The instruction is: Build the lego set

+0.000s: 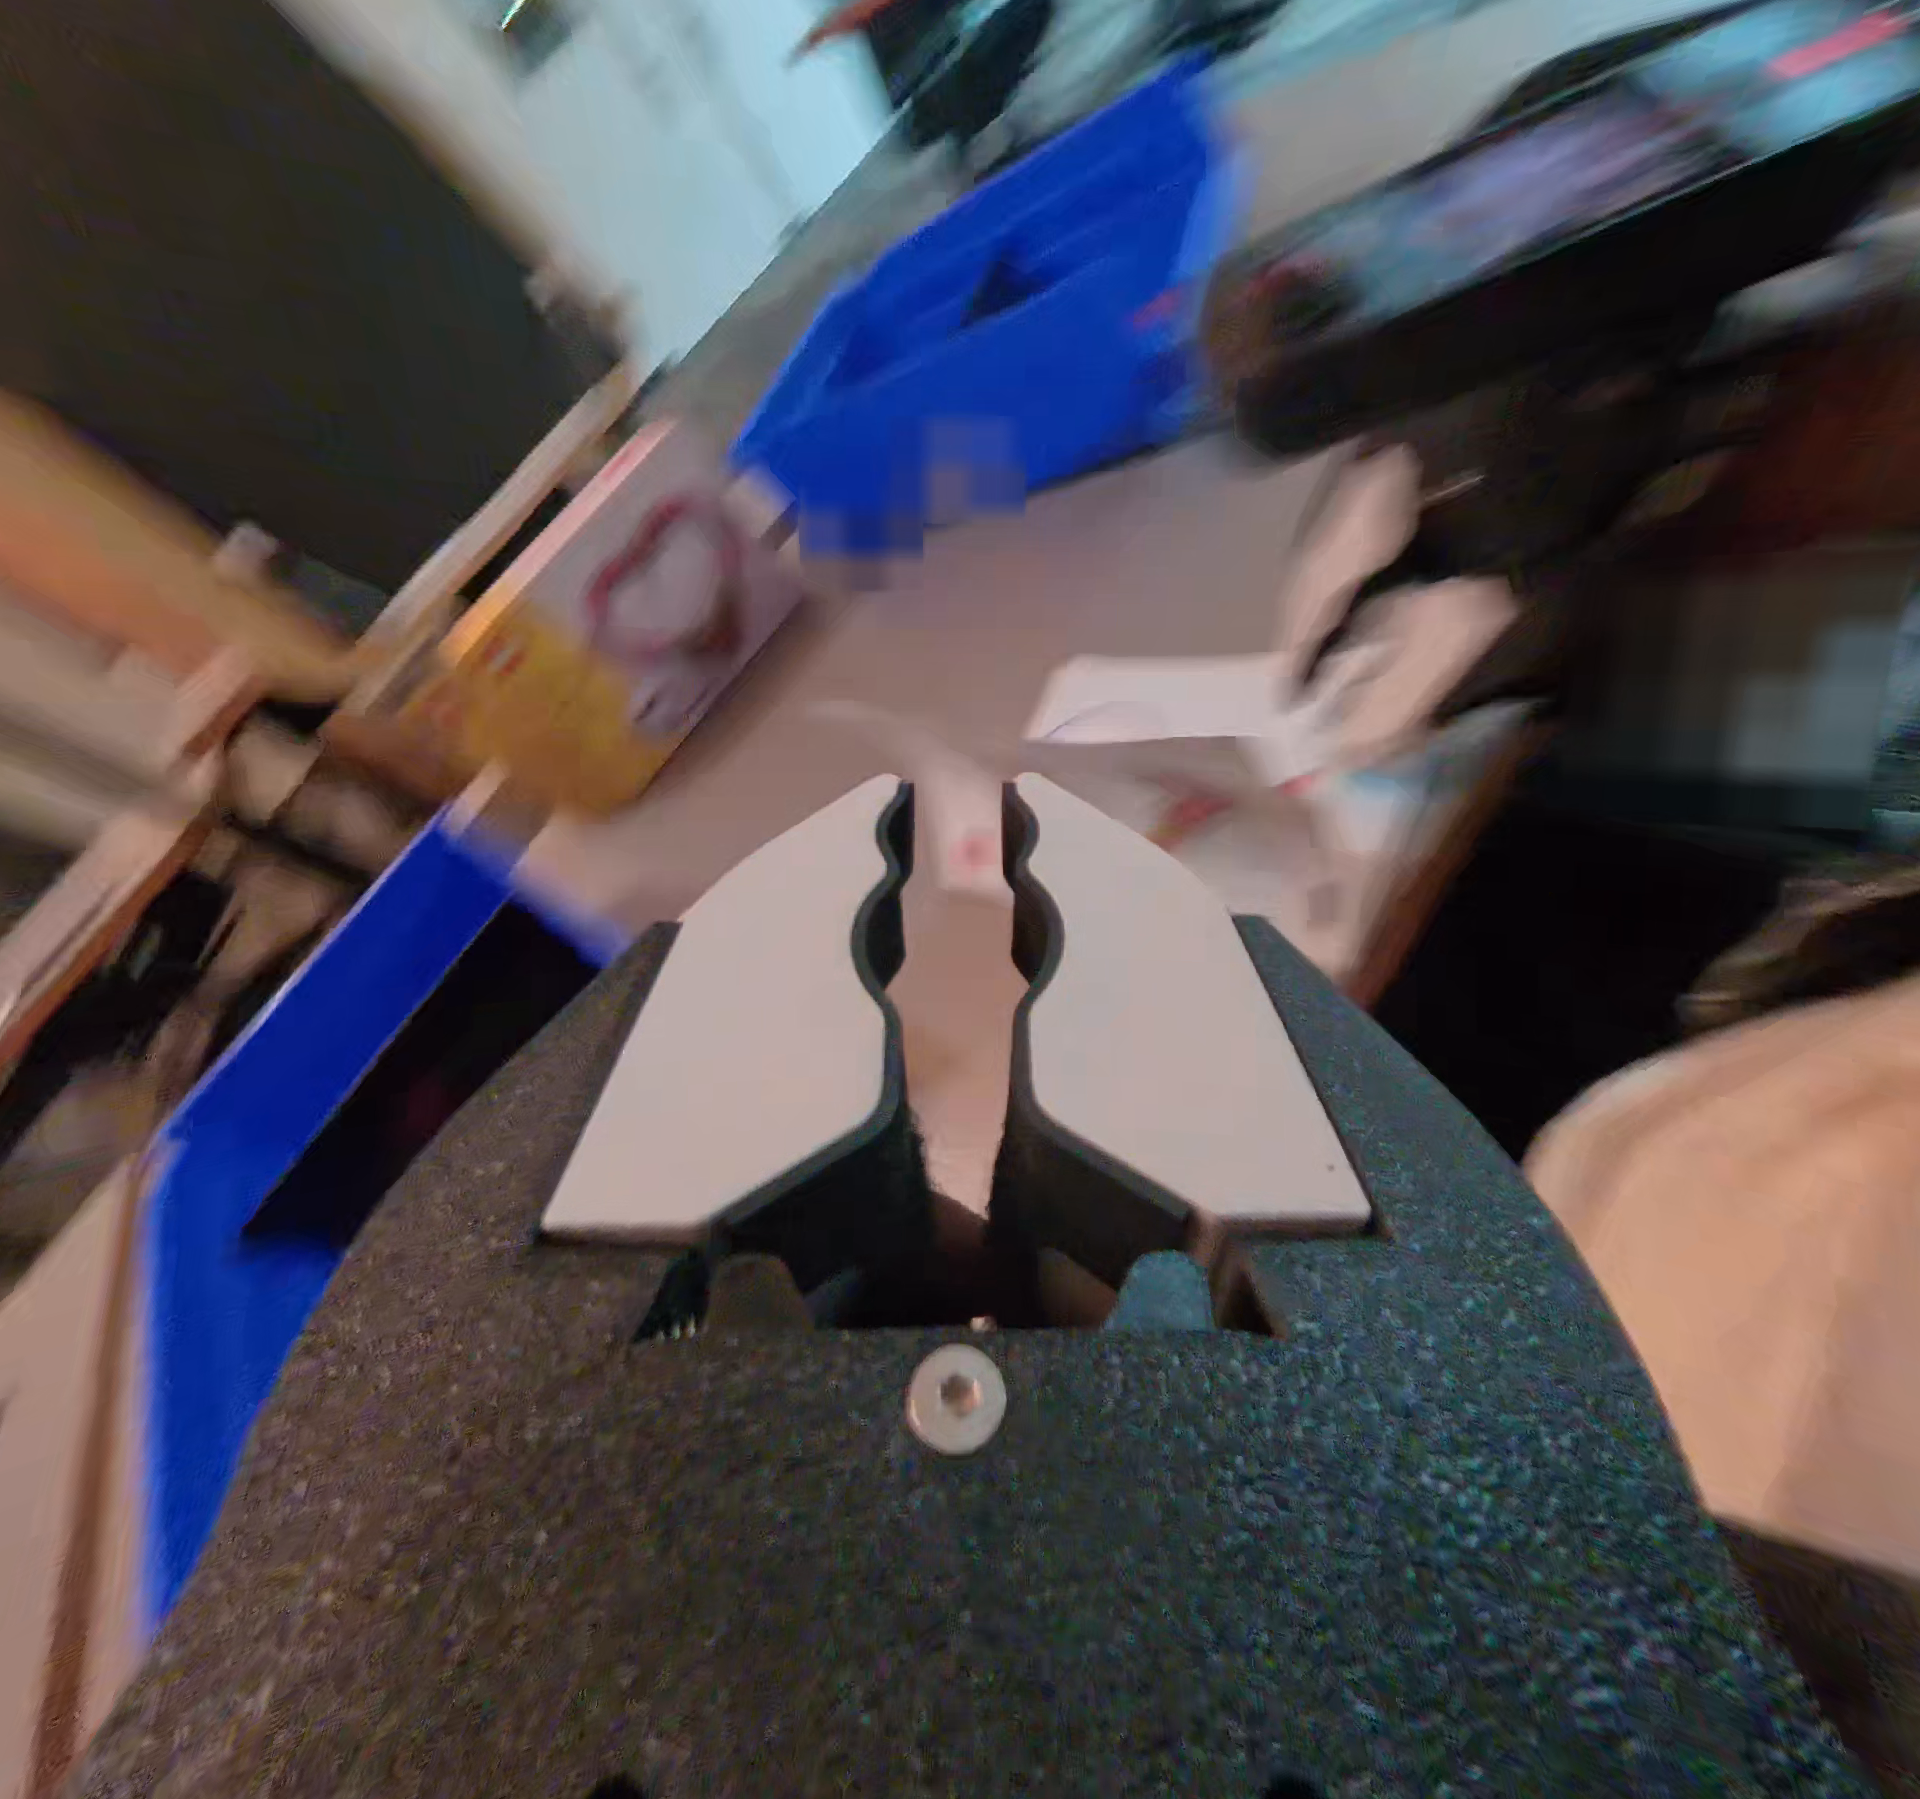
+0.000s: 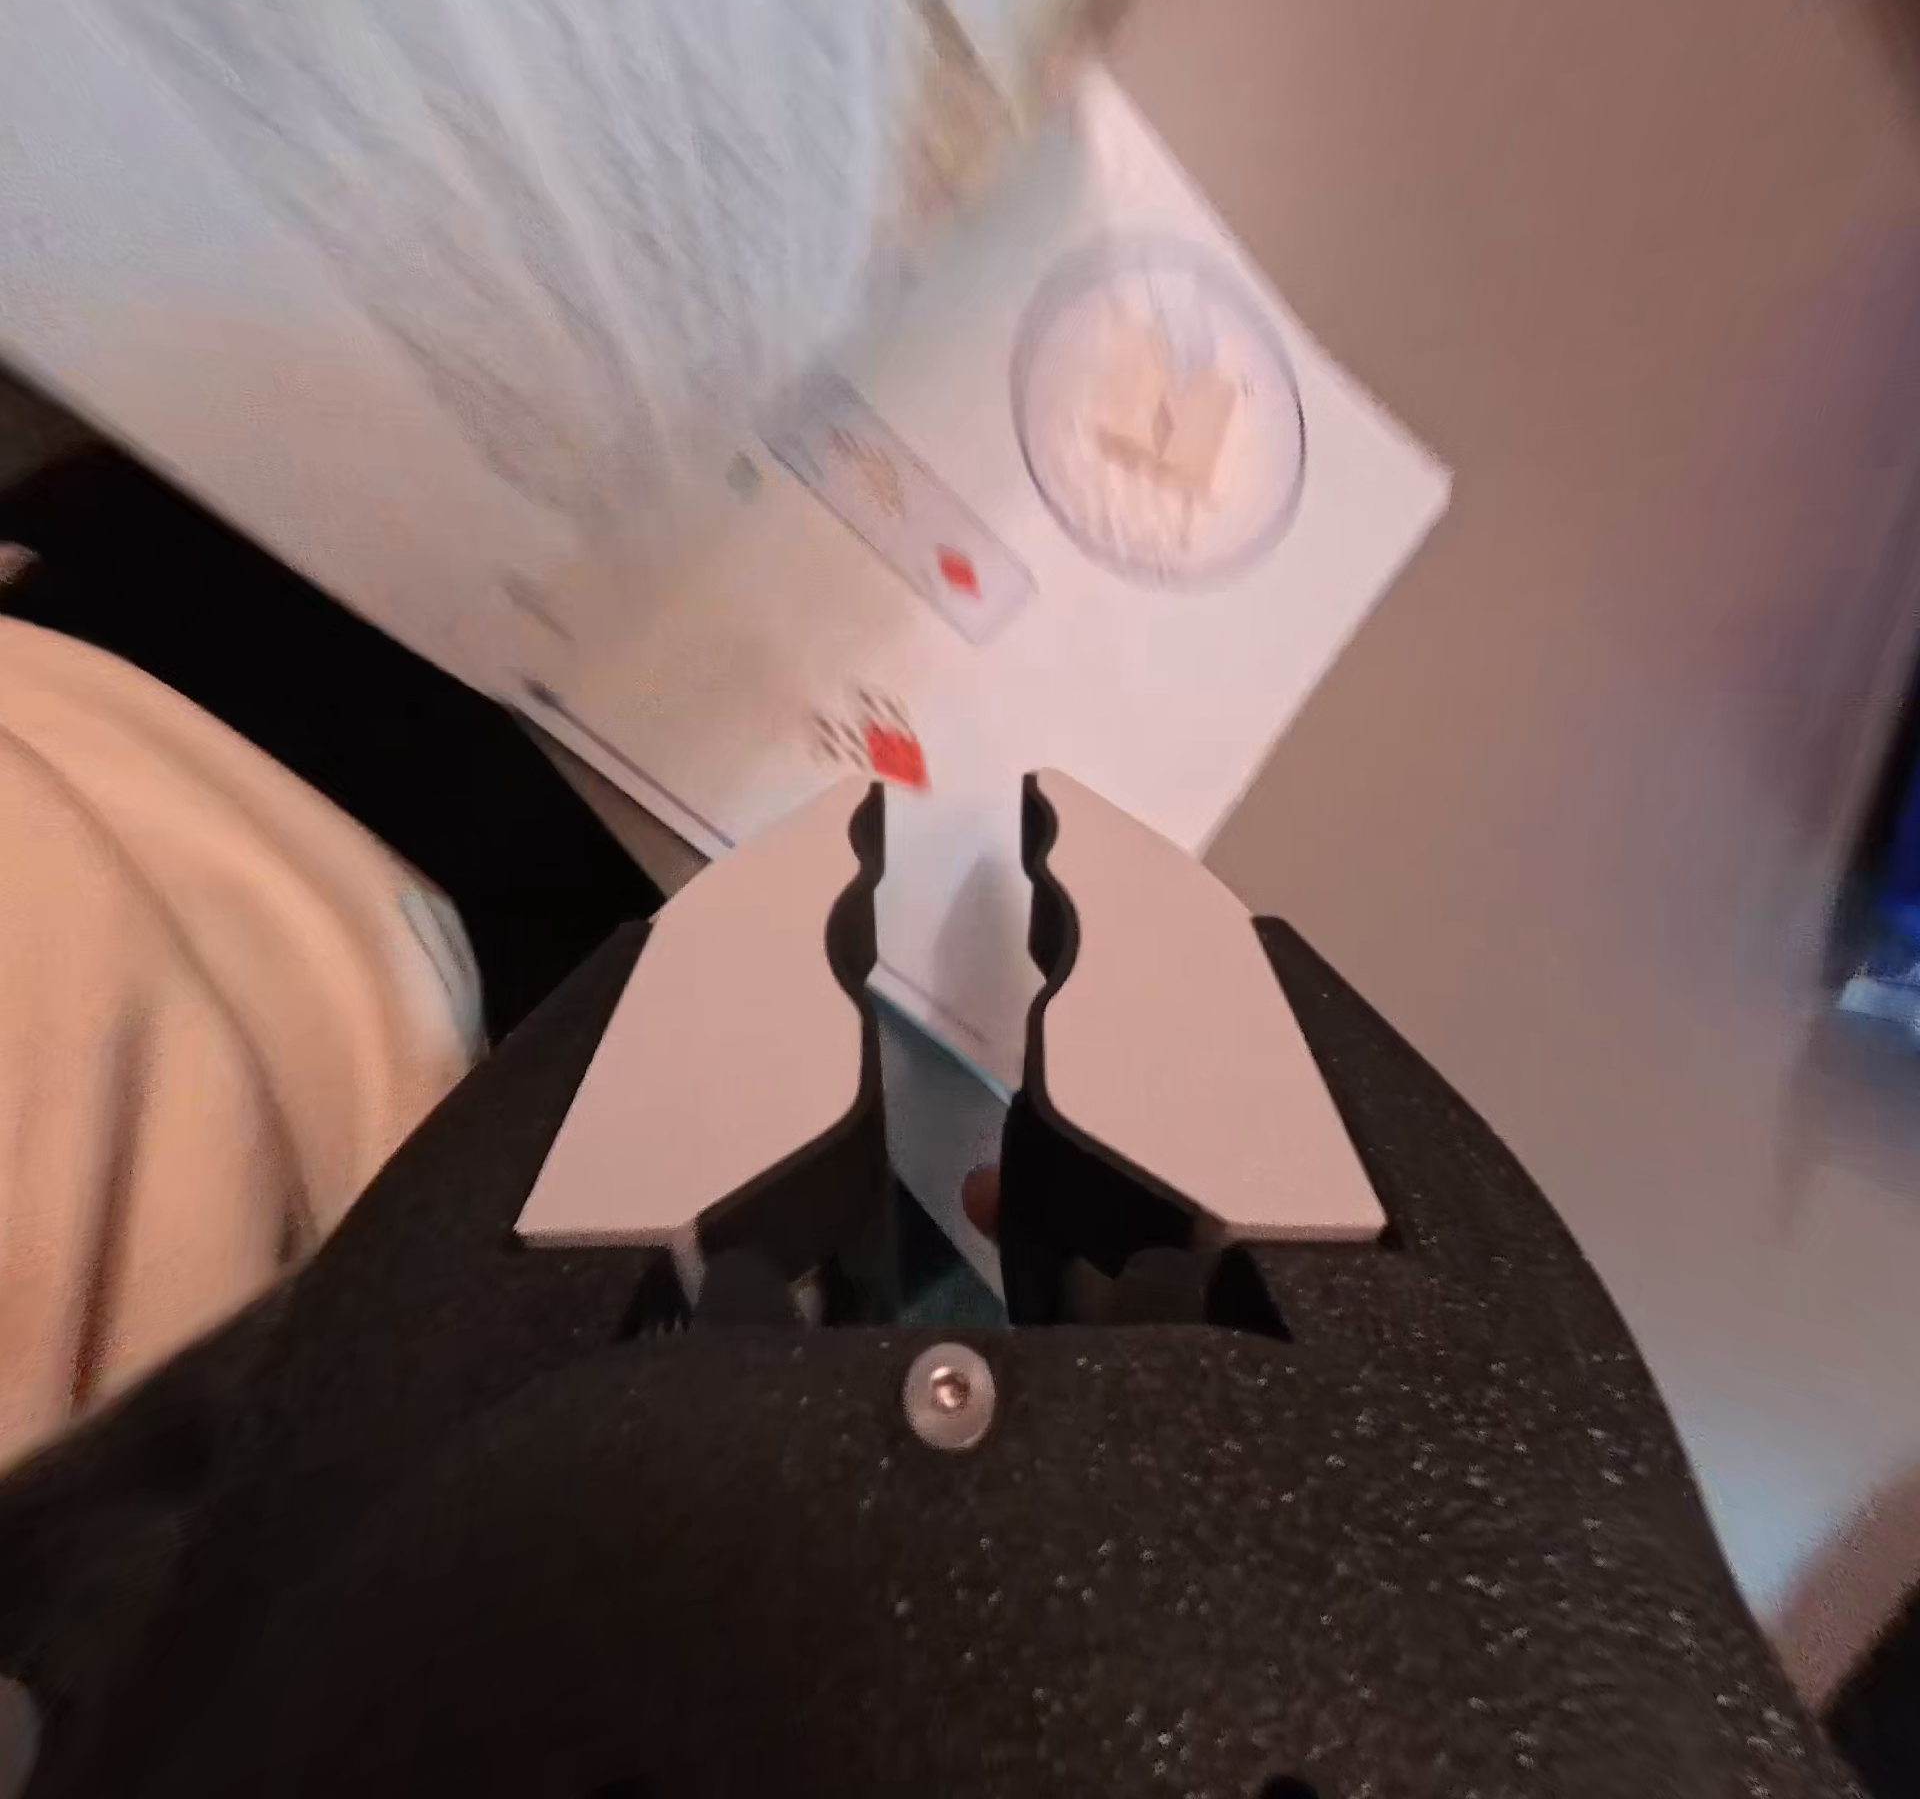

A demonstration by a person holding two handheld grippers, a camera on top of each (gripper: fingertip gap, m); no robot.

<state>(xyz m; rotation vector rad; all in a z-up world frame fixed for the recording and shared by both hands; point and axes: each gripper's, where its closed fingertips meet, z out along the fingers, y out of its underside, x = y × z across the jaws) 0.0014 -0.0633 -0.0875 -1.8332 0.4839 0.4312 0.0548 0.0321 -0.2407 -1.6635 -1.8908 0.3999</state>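
Both views were smeared by motion blur, so fine detail was lost. In the left wrist view, the left gripper (image 1: pixel 957 793) pointed toward 12 o'clock over a tan bench (image 1: pixel 1091 586), and its jaws were closed on one small white Lego piece (image 1: pixel 964 840) bearing a red spot, pinched near the tips. One open instruction booklet (image 1: pixel 1195 710) lay on the bench at about 1 o'clock from the tips, near them. One boxed set (image 1: pixel 623 648) with a yellow end and a pale picture face lay at 10 o'clock. Two blue containers showed: one blue bin (image 1: pixel 997 326) beyond the box at 12 o'clock, and one blue tray edge (image 1: pixel 312 1074) at 8 o'clock beside the gripper body. One cream sleeve (image 1: pixel 1745 1261) filled the 4 o'clock edge. In the right wrist view, the right gripper (image 2: pixel 953 793) hung over the same booklet (image 2: pixel 1195 689), its jaws parted with a clear gap and nothing between them. The page showed one circular diagram (image 2: pixel 1158 424) at 1 o'clock and two red printed marks: one (image 2: pixel 896 750) just at the left tip, one (image 2: pixel 958 570) farther up at 12 o'clock. Whether any loose bricks lay on the page could not be told. Cream fabric (image 2: pixel 187 970) lay at 9 o'clock.
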